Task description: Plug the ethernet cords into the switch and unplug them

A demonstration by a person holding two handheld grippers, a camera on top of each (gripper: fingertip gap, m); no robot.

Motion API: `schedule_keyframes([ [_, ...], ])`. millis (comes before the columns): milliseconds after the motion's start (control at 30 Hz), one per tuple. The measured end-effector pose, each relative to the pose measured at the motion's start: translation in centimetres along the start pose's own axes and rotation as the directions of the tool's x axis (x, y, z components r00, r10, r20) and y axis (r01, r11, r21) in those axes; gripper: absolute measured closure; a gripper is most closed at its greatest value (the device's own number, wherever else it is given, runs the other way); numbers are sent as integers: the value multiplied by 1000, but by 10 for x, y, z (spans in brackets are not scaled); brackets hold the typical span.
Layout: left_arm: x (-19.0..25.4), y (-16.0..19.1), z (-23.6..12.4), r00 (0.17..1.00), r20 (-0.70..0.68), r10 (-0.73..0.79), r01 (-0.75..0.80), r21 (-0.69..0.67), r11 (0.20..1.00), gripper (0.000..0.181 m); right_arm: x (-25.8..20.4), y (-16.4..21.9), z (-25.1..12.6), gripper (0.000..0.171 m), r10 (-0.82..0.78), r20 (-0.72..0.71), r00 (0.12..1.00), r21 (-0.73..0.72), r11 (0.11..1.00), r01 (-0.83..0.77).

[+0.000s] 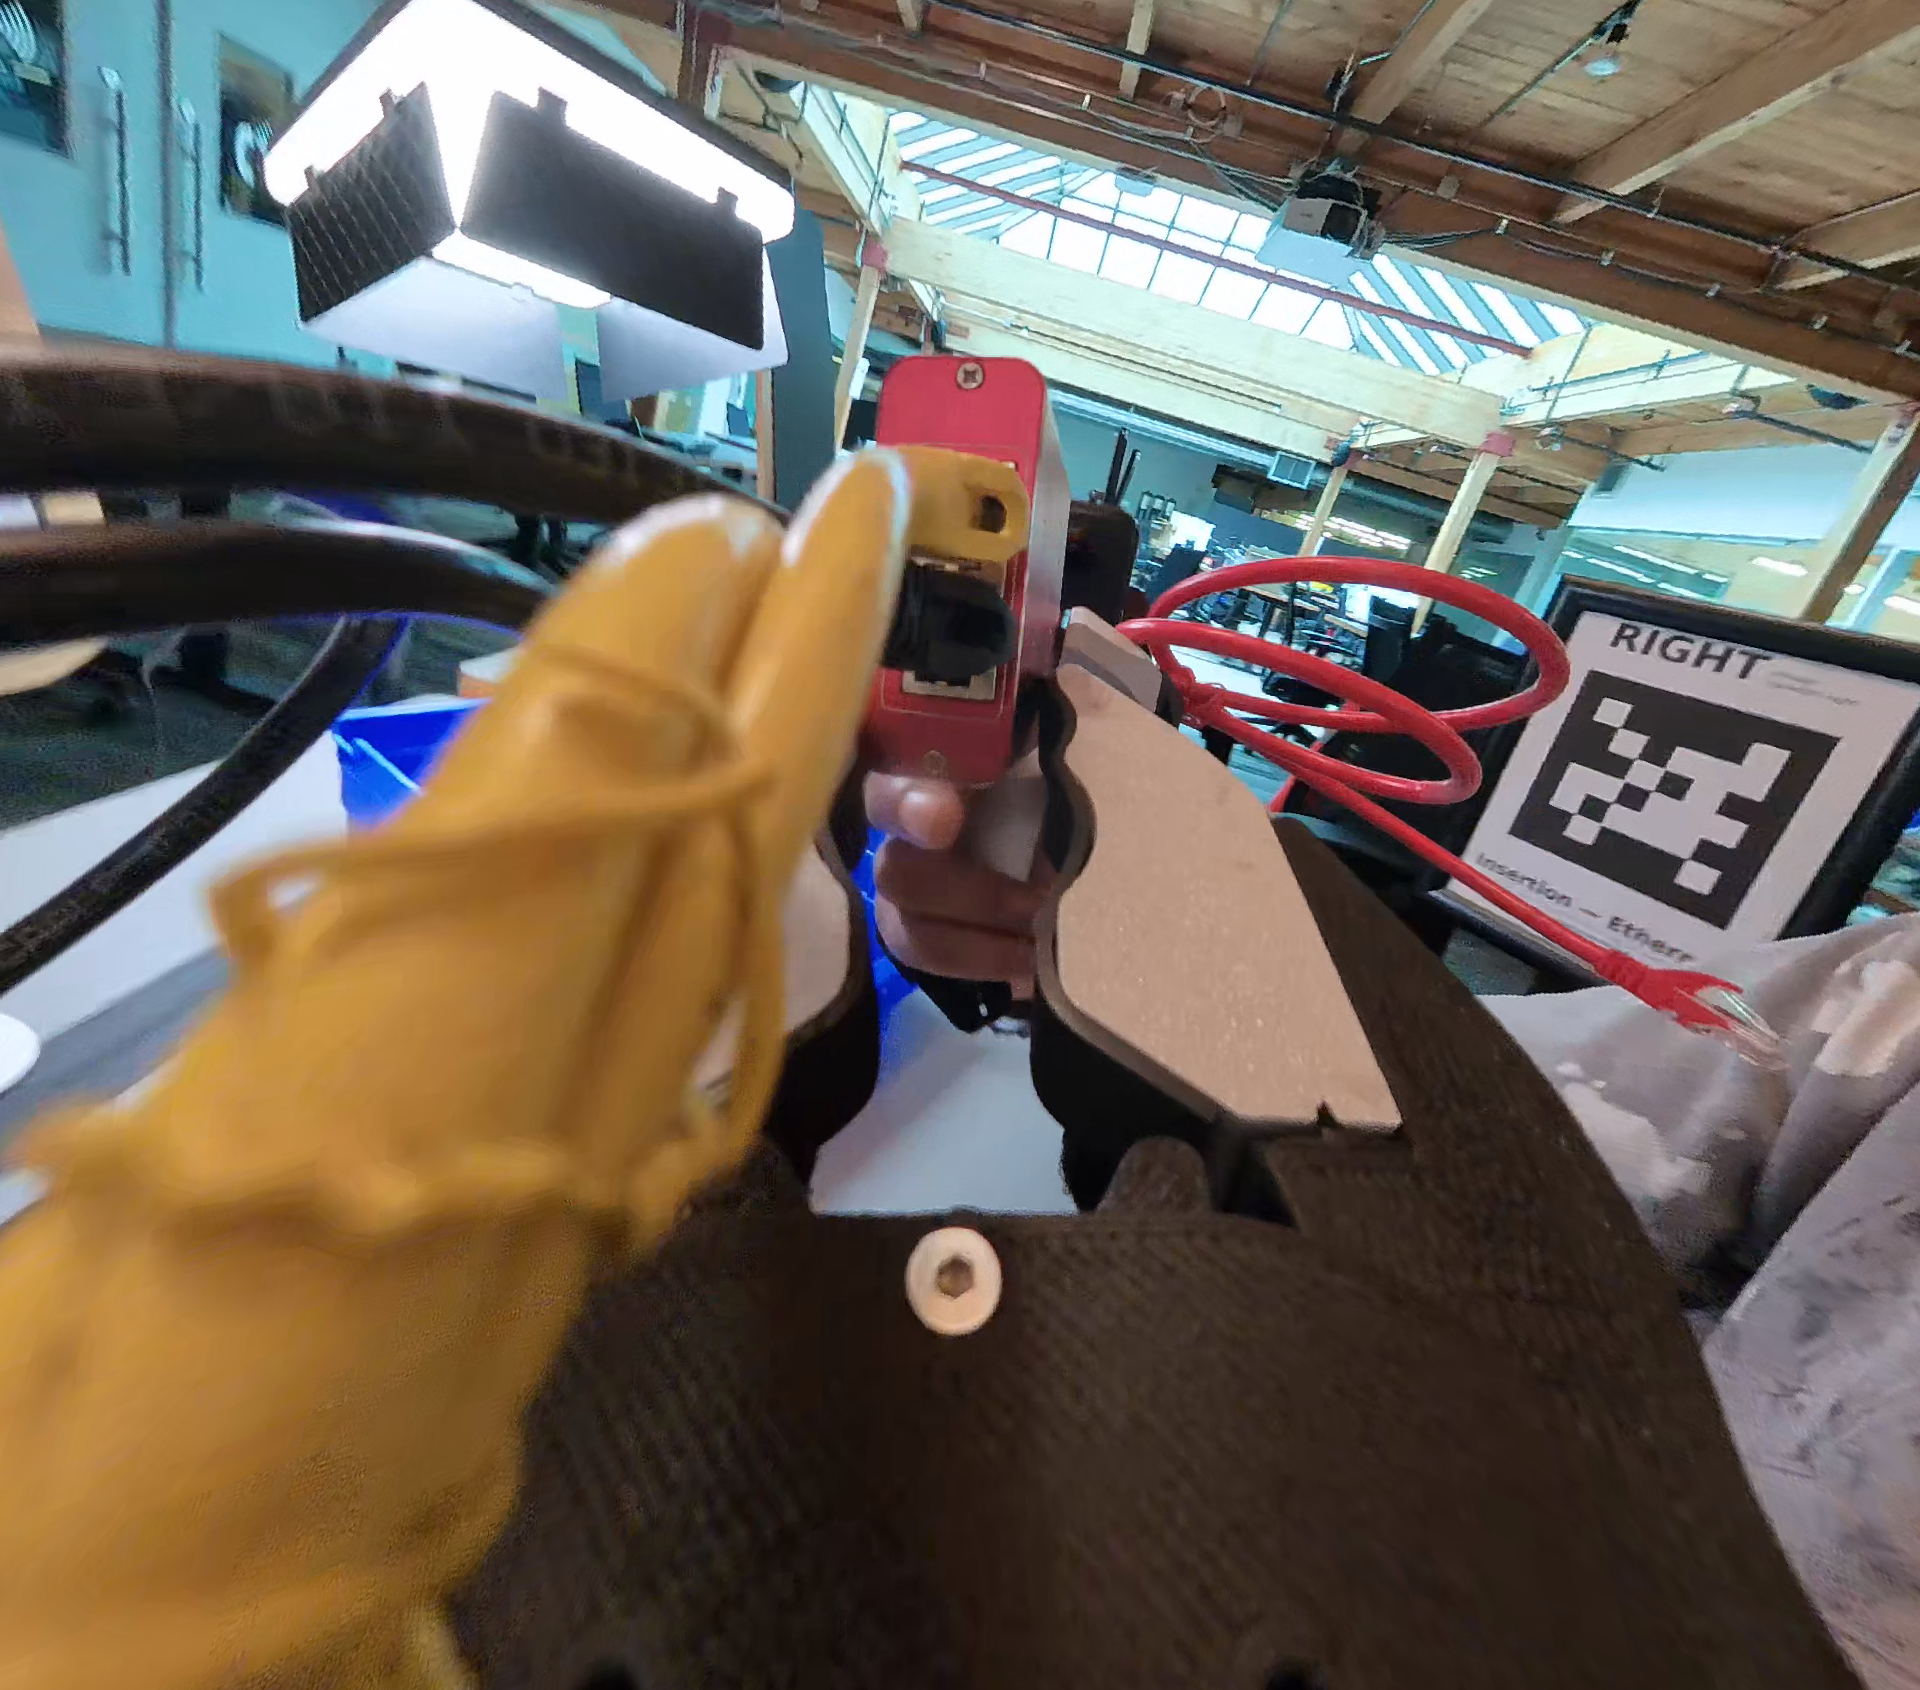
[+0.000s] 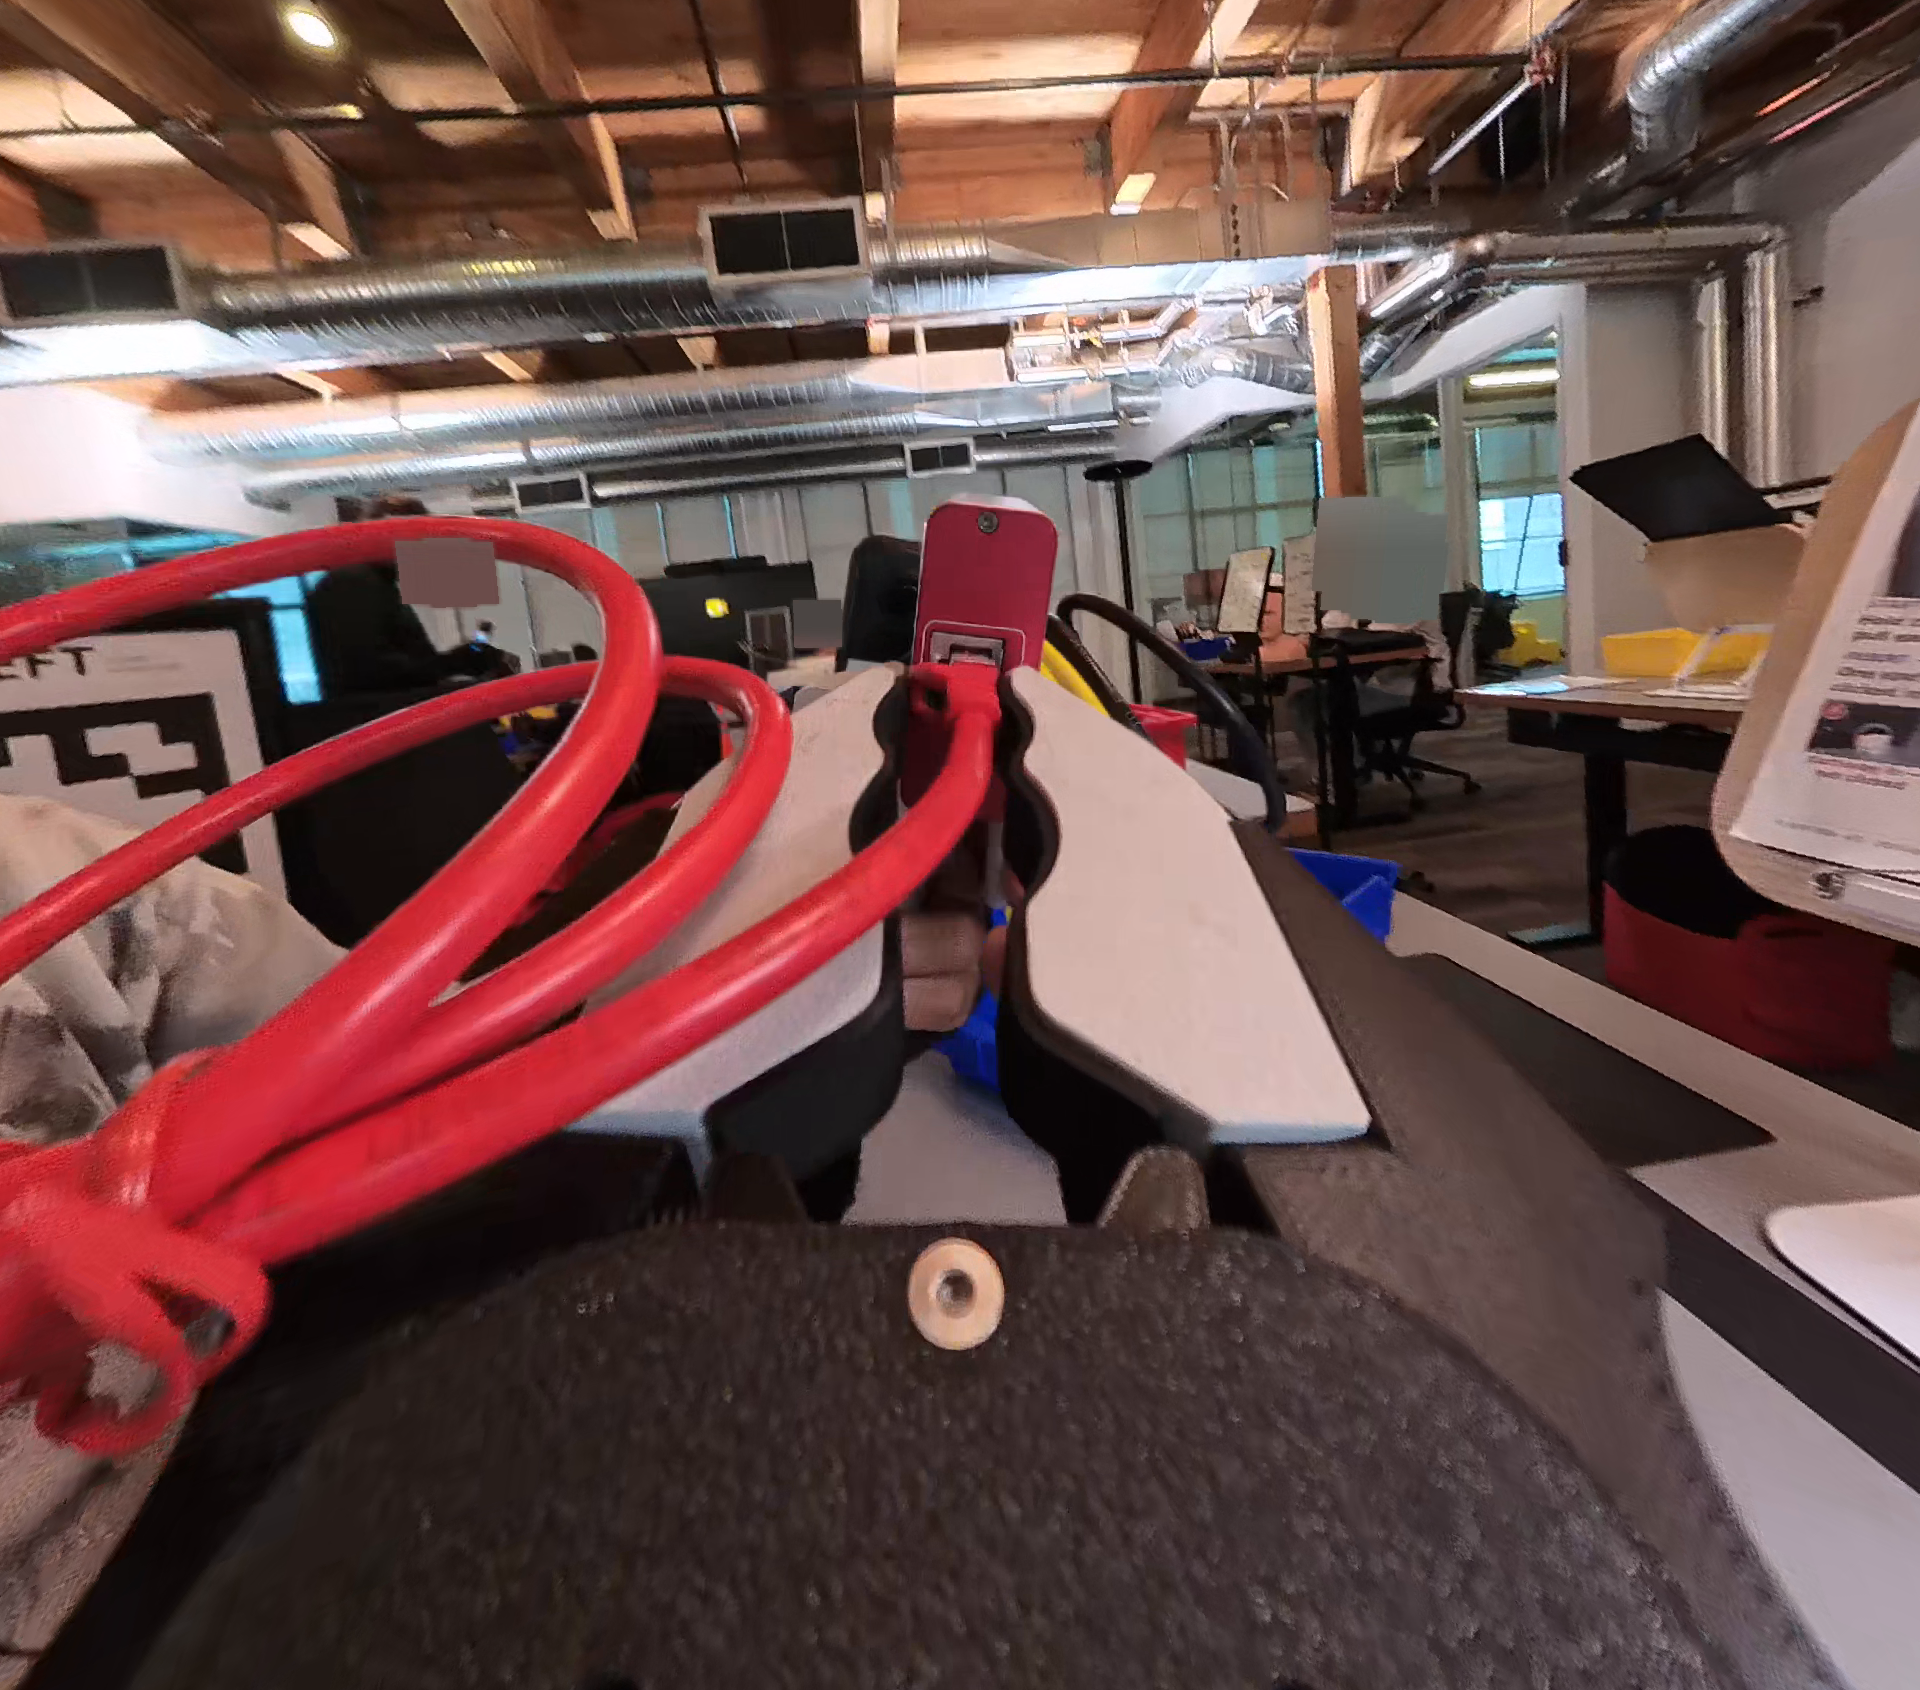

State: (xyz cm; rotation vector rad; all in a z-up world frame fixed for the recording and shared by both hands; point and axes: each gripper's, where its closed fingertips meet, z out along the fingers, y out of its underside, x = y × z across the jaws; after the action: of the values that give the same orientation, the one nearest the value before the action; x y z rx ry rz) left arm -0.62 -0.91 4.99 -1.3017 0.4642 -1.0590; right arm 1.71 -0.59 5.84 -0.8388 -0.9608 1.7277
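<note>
A hand holds the red switch upright between my two grippers. In the left wrist view, a yellow plug and a black plug sit in its ports, with one empty port below. The blurred yellow cord bundle hides my left gripper's left finger. Its right finger stands beside the switch. In the right wrist view, my right gripper is shut on the red cord's plug, which is seated in the switch. The red cord coils off to the left. Its free plug hangs loose.
Black hoses and a lit softbox are at the left, with a blue bin below. A framed marker board and grey patterned cloth are at the right. A white table and a paper-covered board are beside the right gripper.
</note>
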Motion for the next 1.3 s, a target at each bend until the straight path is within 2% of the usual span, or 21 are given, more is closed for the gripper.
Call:
schedule_keyframes([
  [33, 2, -3, -1, 1000, -2, 28, -28, 18, 999, 154, -2, 0, 1, 156, 18, 17, 1000, 19, 1000, -18],
  [167, 15, -11, -2, 991, -20, 136, -134, 77, 988, 148, -10, 0, 3, 154, 99, 96, 990, 83, 991, -108],
  [267, 15, -13, -3, 986, 2, 168, -167, 88, 982, 142, -10, 3, 5, 156, 97, 94, 991, 75, 992, -104],
  [467, 6, -15, -2, 996, 45, 75, -82, 166, 983, 141, -6, 7, 6, 157, 51, 45, 998, 65, 996, -54],
  [633, -1, -15, -5, 998, 56, 19, -31, 223, 974, 147, -1, 10, 6, 156, 103, 44, 994, 96, 990, -107],
  [800, 5, -15, -2, 997, 35, 63, -69, 203, 977, 147, 0, 7, 2, 157, 210, 109, 972, 167, 960, -226],
  [967, 4, -8, 1, 999, -27, -29, 32, 145, 989, 136, -2, 2, -3, 157, 298, 209, 931, 224, 912, -342],
  [1033, 5, -6, 3, 999, -30, -32, 35, 132, 991, 130, -3, 6, -1, 157, 279, 198, 940, 196, 928, -317],
  [1167, 2, -6, -1, 1000, -8, 23, -21, 129, 991, 142, -6, 8, 2, 157, 255, 181, 950, 153, 947, -283],
  [1300, 5, -10, -6, 993, -8, 115, -113, 124, 986, 146, -9, 11, 7, 157, 254, 180, 950, 116, 954, -277],
])
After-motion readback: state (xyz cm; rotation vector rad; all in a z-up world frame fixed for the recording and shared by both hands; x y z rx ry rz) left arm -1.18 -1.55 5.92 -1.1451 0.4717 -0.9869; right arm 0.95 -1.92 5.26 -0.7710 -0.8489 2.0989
